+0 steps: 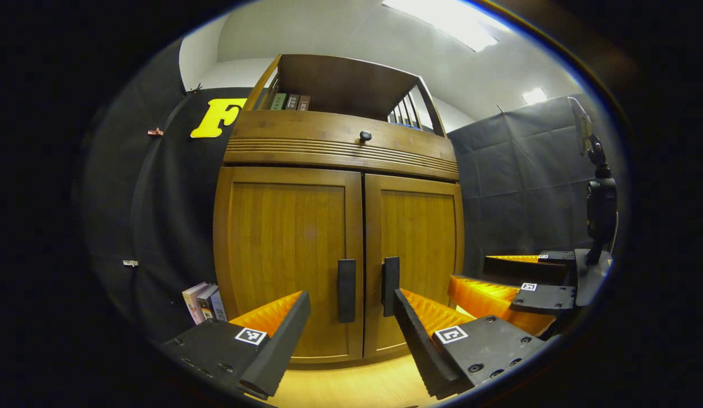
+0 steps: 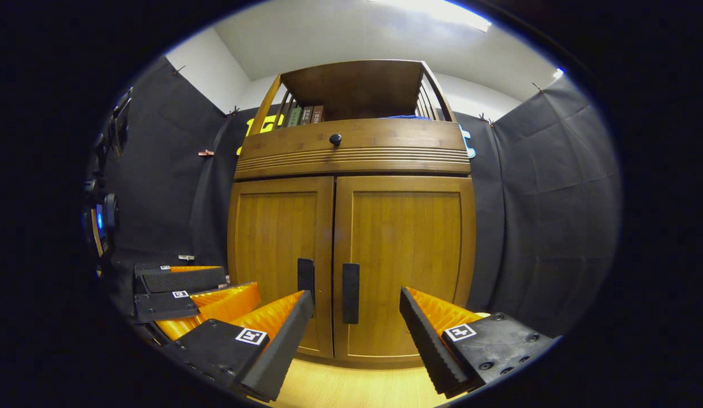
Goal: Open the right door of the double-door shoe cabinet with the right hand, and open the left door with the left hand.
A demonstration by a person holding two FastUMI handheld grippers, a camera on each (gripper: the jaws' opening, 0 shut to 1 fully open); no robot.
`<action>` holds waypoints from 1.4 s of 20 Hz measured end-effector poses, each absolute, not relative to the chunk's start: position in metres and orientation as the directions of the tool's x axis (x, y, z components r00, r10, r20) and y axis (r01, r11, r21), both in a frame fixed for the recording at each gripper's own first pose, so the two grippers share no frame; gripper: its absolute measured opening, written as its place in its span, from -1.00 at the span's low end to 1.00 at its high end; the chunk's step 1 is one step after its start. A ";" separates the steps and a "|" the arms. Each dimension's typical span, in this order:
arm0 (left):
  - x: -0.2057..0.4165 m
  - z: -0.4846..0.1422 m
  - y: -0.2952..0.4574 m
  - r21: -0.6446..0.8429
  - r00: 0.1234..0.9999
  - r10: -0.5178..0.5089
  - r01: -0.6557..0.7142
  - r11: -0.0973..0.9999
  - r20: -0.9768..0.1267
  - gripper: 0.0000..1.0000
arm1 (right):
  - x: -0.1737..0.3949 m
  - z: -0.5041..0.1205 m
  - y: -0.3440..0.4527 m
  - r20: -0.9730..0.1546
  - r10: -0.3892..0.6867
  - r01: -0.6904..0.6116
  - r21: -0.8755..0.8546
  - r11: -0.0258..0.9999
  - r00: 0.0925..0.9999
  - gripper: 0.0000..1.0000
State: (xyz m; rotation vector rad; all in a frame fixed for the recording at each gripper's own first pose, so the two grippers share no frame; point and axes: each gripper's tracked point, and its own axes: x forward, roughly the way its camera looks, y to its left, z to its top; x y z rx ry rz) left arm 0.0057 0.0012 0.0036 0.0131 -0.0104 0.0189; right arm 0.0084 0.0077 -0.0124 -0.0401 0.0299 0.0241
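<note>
Both doors are shut. The right hand-held gripper (image 2: 357,328) hangs released, the right door's handle (image 2: 350,293) at its 12 o'clock; close on that bar squarely. The left hand-held gripper (image 1: 351,334), also released, faces the left handle (image 1: 346,290).

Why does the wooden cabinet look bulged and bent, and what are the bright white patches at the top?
In the left gripper view the fisheye lens bows the brown wooden double-door cabinet, and a ceiling light panel glares white. In the right gripper view the cabinet bulges likewise, with a blown-out ceiling light; both views look sharp at the black door handles.
</note>
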 end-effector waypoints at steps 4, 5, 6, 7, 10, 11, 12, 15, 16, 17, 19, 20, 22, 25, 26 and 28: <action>0.007 0.004 0.002 0.003 1.000 0.030 -0.030 1.000 0.007 0.84 | 0.011 -0.019 0.008 -0.051 0.034 -0.037 -0.052 0.998 0.998 0.89; 0.007 0.003 0.003 0.004 0.999 0.032 -0.032 0.999 0.008 0.84 | 0.011 -0.018 0.009 -0.050 0.034 -0.037 -0.053 0.998 0.998 0.90; 0.007 0.003 0.003 0.004 0.999 0.033 -0.033 0.999 0.010 0.84 | 0.011 -0.018 0.009 -0.047 0.031 -0.034 -0.056 0.998 0.998 0.90; 0.005 0.003 0.003 0.004 0.999 0.032 -0.032 0.999 0.010 0.84 | 0.010 -0.017 0.009 -0.044 0.031 -0.033 -0.058 0.998 0.999 0.90; 0.004 0.004 0.004 0.006 0.999 0.032 -0.032 0.999 0.013 0.84 | 0.008 -0.018 0.009 -0.042 0.033 -0.036 -0.055 0.998 0.999 0.89; 0.005 0.003 0.004 0.005 0.999 0.031 -0.031 0.999 0.014 0.84 | 0.009 -0.018 0.011 -0.043 0.034 -0.036 -0.053 0.998 0.998 0.89; 0.005 0.004 0.004 0.003 0.999 0.030 -0.030 1.000 0.016 0.83 | 0.010 -0.019 0.010 -0.043 0.034 -0.036 -0.053 0.998 0.998 0.89; 0.003 0.004 0.003 -0.001 0.999 0.026 -0.026 1.000 0.020 0.84 | 0.014 -0.020 0.011 -0.045 0.031 -0.033 -0.054 0.998 0.999 0.89; 0.003 0.005 0.003 -0.002 0.999 0.025 -0.025 1.000 0.021 0.84 | 0.016 -0.022 0.011 -0.048 0.030 -0.033 -0.053 0.998 0.998 0.89; 0.002 0.004 0.003 -0.002 0.999 0.024 -0.024 1.000 0.021 0.84 | 0.017 -0.024 0.012 -0.053 0.031 -0.034 -0.052 0.998 0.998 0.89; 0.000 0.003 0.002 -0.004 1.000 0.021 -0.021 1.000 0.023 0.84 | 0.022 -0.026 0.014 -0.058 0.034 -0.037 -0.052 0.998 0.998 0.89; 0.000 0.003 0.002 -0.003 1.000 0.019 -0.019 1.000 0.022 0.84 | 0.026 -0.028 0.014 -0.057 0.030 -0.033 -0.057 0.998 0.998 0.89; -0.003 0.002 0.003 0.002 1.000 0.014 -0.014 1.000 0.019 0.84 | 0.032 -0.030 0.016 -0.052 0.030 -0.034 -0.064 0.997 0.998 0.90; -0.006 -0.002 0.005 0.000 1.000 0.011 -0.011 1.000 0.017 0.84 | 0.044 -0.037 0.021 -0.059 0.040 -0.044 -0.067 0.997 0.997 0.90; -0.005 -0.002 0.006 -0.003 1.000 0.010 -0.010 1.000 0.016 0.84 | 0.047 -0.041 0.021 -0.067 0.043 -0.047 -0.064 0.997 0.997 0.89; -0.004 -0.004 0.009 -0.016 1.000 0.016 -0.016 1.000 0.008 0.84 | 0.058 -0.043 0.021 -0.070 0.037 -0.041 -0.056 0.998 0.997 0.90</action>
